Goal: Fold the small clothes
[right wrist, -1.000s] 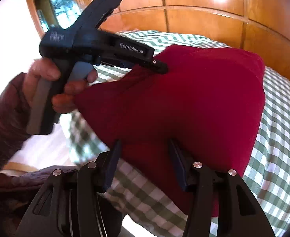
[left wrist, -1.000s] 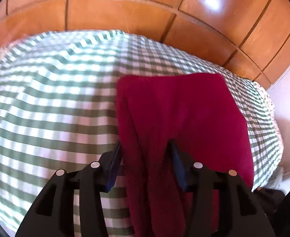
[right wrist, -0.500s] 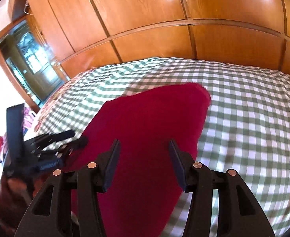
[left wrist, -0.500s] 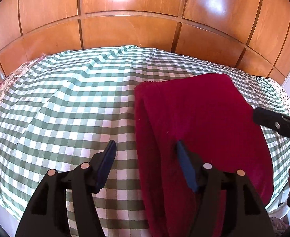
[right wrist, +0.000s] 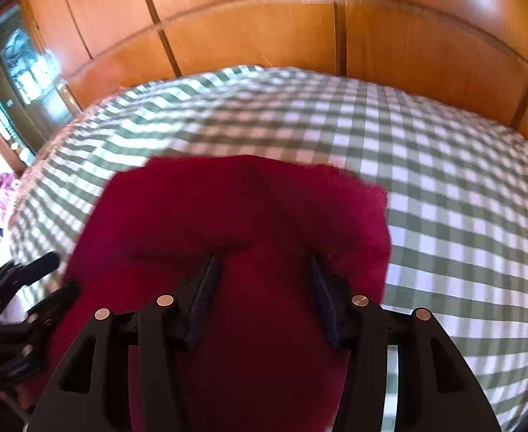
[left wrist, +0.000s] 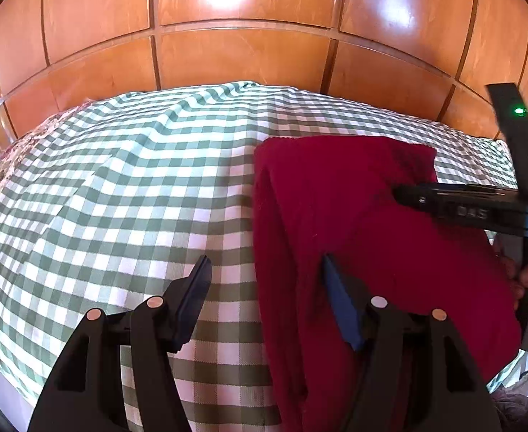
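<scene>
A dark red garment (left wrist: 365,237) lies folded lengthwise on the green-and-white checked bedspread (left wrist: 130,194), at the right in the left wrist view. My left gripper (left wrist: 265,270) is open over the garment's left folded edge, holding nothing. My right gripper (right wrist: 262,270) is open with its fingers down on the red garment (right wrist: 235,208) near its far right corner; it also shows from the side in the left wrist view (left wrist: 455,205). The left gripper also shows at the far left of the right wrist view (right wrist: 30,288). The right wrist view is motion-blurred.
A glossy wooden panelled wall (left wrist: 242,36) rises behind the bed. The checked bedspread (right wrist: 444,187) spreads wide to the left and far side of the garment. A window or glazed door (right wrist: 22,82) stands at the left. Crumpled fabric (left wrist: 512,399) lies past the bed's right edge.
Both grippers have let go of the garment, which now lies flat on the bed. The left gripper has opened and pulled back. The right gripper has moved down onto the garment's far right part.
</scene>
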Demonstrator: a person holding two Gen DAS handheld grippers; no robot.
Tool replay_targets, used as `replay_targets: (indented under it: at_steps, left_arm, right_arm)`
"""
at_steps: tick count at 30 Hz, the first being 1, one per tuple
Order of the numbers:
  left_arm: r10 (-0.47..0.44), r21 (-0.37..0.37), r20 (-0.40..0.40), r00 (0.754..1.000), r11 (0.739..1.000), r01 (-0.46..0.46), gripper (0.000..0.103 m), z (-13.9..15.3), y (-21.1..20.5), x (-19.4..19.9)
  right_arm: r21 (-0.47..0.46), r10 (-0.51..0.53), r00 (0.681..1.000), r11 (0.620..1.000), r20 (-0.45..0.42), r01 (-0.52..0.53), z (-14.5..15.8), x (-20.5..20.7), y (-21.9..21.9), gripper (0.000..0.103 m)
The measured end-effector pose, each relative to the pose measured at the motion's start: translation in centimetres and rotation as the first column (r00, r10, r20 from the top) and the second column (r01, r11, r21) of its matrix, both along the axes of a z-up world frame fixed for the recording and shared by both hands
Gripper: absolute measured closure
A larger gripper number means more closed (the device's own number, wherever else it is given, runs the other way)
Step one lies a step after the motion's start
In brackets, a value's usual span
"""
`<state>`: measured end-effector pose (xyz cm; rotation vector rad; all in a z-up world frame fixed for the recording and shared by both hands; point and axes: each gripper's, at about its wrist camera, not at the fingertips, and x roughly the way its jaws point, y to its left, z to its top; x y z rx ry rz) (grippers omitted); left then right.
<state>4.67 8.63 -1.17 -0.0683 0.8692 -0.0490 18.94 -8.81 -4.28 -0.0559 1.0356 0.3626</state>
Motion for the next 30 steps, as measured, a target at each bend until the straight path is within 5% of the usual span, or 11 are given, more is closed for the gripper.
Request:
replay_targets:
  at_steps: [6,10,14,17,23,26,30]
  left_arm:
    - [0.038,-0.041,0.014,0.999,0.998,-0.038,0.040,-0.2,0.3,-0.8]
    - [0.048,-0.040,0.019,0.999,0.998,-0.047,0.040,0.0,0.4,-1.2]
    - [0.059,-0.037,0.024,0.998,0.998,-0.058,0.039,0.2,0.6,-1.6]
    - [0.081,-0.024,0.029,0.996,0.996,-0.080,0.032,0.4,0.7,-1.9]
    - [0.086,-0.048,0.001,0.996,0.995,-0.085,0.026,-0.1,1.5,-2.0]
    - [0.071,-0.121,-0.014,0.997,0.990,-0.072,0.027,-0.6,2.3,-2.0]
    - [0.023,-0.190,0.000,1.000,0.982,-0.023,0.038,-1.2,2.7,-2.3]
  right_arm:
    - [0.018,0.005,1.000,1.000,0.027,-0.005,0.0,0.0,-0.3,0.047]
    - [0.077,-0.029,0.998,0.997,0.053,0.025,0.9,-0.7,-1.2,0.030]
    - [0.109,-0.063,0.995,0.993,0.074,0.054,2.0,-1.6,-2.2,0.024]
    - [0.146,-0.093,0.993,0.986,0.067,0.083,2.3,-2.5,-3.5,0.022]
    - [0.312,-0.114,0.992,0.942,-0.056,0.125,1.6,-4.7,-7.1,0.019]
    - [0.409,-0.093,0.989,0.903,-0.113,0.132,0.7,-6.0,-8.5,0.019]
    - [0.505,-0.018,0.985,0.856,-0.173,0.105,-1.2,-6.9,-8.7,0.018]
